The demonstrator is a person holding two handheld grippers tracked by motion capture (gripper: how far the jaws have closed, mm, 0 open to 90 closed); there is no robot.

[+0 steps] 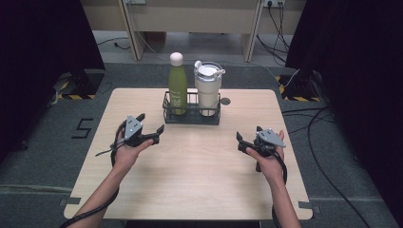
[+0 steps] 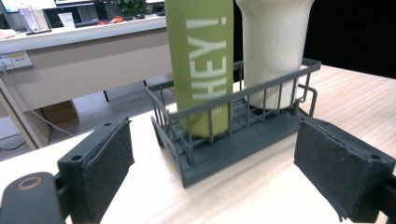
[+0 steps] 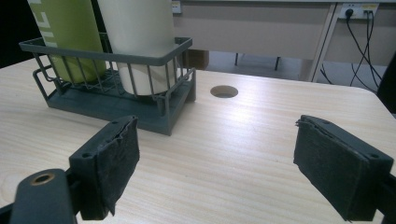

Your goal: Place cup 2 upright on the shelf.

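We hold our left gripper (image 1: 151, 124) open and empty just before the dark rack (image 1: 191, 115) bearing a green bottle (image 1: 177, 85) and cream tumbler (image 1: 208, 88) on the surface (image 1: 199, 175), our right gripper (image 1: 247, 140) open, empty, farther right.

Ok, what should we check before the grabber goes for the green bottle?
1. Left gripper jaws open, nothing between: ok.
2. Green bottle upright in the rack: ok.
3. Left gripper faces the bottle: ok.
4. Room for a jaw between the bottle and the white tumbler: cannot tell, they stand very close.
5. Right gripper open and apart from the rack: ok.
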